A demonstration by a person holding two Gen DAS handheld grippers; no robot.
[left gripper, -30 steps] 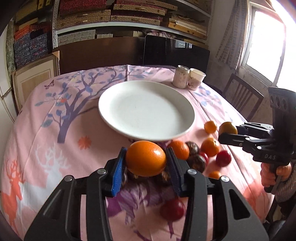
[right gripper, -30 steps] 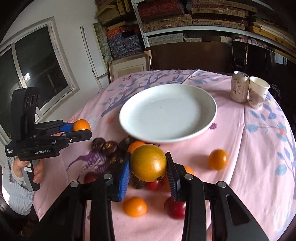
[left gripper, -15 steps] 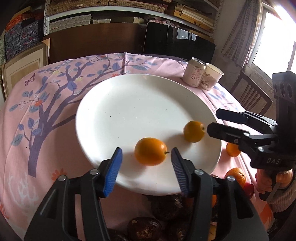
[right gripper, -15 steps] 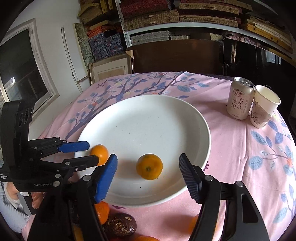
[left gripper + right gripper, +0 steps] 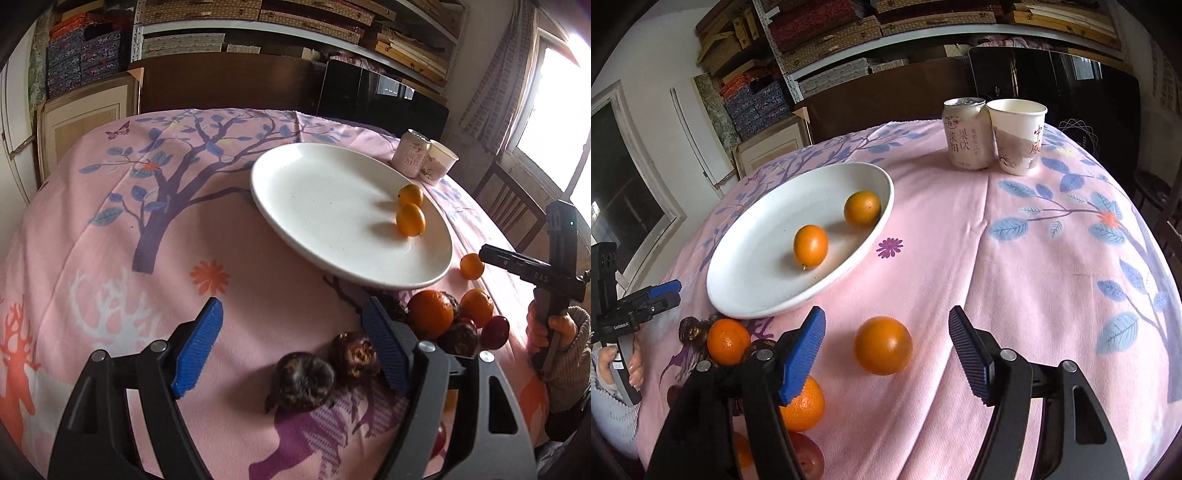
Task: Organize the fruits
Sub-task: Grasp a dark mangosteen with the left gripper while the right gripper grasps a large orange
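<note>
A white plate point(image 5: 332, 240) point(image 5: 757, 280) on the pink tablecloth holds two oranges point(image 5: 410, 220) point(image 5: 810, 244). My left gripper point(image 5: 295, 347) is open and empty, low over two dark mangosteens point(image 5: 303, 380) in front of the plate. My right gripper point(image 5: 886, 354) is open and empty, with a loose orange point(image 5: 883, 345) lying on the cloth between its fingers. More oranges point(image 5: 430, 314) point(image 5: 728, 341), mangosteens and red fruits point(image 5: 495, 331) lie in a pile by the plate's near edge.
A drink can point(image 5: 967, 133) and a paper cup point(image 5: 1019, 136) stand at the table's far side. A wooden chair point(image 5: 509, 206) is beyond the table's right edge. Shelves of boxes fill the back wall.
Both grippers let go of their oranges on the plate and pulled back off it. The left one dropped toward the mangosteens, the right one toward the loose orange.
</note>
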